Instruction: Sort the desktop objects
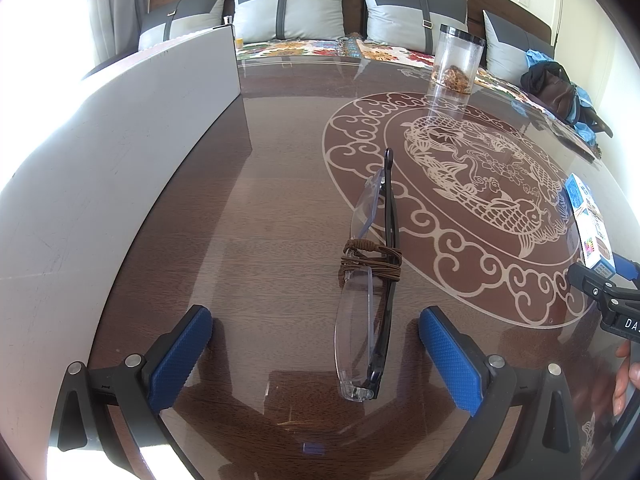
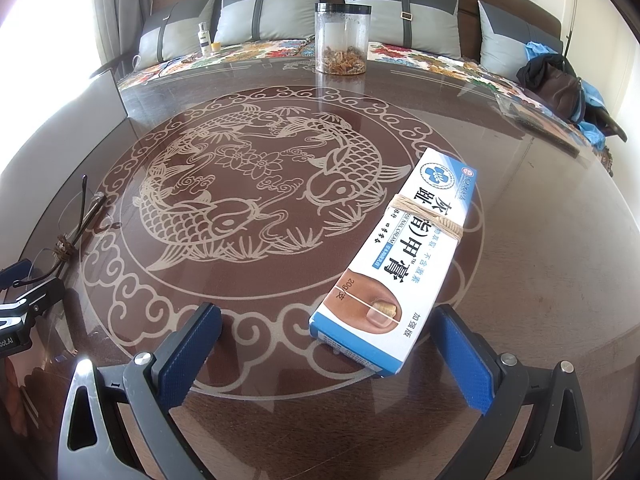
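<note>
Glass-topped table (image 1: pixel 280 208): my left gripper (image 1: pixel 316 344) spread around glasses (image 1: pixel 368 280); right gripper (image 2: pixel 328 344) spread, cream box (image 2: pixel 396 256) at one o'clock.

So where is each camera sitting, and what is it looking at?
Left wrist: on the left gripper, open, looking along its blue fingers at the glasses.
Right wrist: on the right gripper, open, facing the cream box.
Both see the jar, table, glasses, box and the other gripper.
</note>
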`<state>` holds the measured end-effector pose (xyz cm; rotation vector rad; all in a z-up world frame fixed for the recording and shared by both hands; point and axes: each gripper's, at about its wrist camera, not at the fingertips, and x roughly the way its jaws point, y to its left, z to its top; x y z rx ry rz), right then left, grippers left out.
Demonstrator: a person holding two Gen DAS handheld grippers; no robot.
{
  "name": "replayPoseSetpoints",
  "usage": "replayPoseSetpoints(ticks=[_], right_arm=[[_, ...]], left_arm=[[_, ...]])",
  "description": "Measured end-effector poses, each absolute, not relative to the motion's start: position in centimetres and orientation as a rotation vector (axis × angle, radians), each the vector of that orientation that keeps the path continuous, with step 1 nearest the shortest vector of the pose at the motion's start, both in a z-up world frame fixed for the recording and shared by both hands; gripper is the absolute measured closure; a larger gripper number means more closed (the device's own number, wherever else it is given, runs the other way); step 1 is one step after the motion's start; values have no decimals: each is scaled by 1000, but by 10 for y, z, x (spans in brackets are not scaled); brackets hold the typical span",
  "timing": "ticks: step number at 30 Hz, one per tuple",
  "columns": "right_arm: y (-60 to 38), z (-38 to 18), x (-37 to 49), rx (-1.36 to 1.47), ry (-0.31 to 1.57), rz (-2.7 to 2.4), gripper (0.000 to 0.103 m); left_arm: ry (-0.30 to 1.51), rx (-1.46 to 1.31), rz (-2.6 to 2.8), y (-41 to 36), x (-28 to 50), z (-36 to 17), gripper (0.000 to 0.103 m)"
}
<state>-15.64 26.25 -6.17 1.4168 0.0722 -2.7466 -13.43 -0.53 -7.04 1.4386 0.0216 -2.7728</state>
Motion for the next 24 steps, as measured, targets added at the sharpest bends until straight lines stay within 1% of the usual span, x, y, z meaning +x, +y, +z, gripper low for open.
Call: replayPoseSetpoints(ticks=[11,12,13,16,18,19,21,23,24], right_arm=[[263,-61,-157,1422,70,-2736,0],[265,-60,-158,1431,49,-2723,0],[271,-58,-158,1429,-16,-2715,0],[300,-50,-156,1386,-312,-2719,0],[314,-45,-156,1372,-413,-2729,0],[316,-42,-158,1357,-434,-2730,0],[313,-40,-164,1334,-386,-2749,0],[305,-44,-179,1392,-277,-2784,0],[303,-47,-186,1428,-255,-2797,2]], left_arm=[[22,1438,-2773,-5,-135,-71,0],[22,1438,-2773,-5,-135,-71,0],[22,1438,-2773,-5,-135,-71,0],[23,1438,-2773,-5,-135,-71,0],[23,1438,-2773,-5,-135,-71,0],[23,1438,-2773,-5,-135,-71,0],[22,1438,-2773,-5,-135,-71,0],[22,1438,-2773,-5,-135,-71,0],[23,1438,-2773,-5,-135,-71,0]])
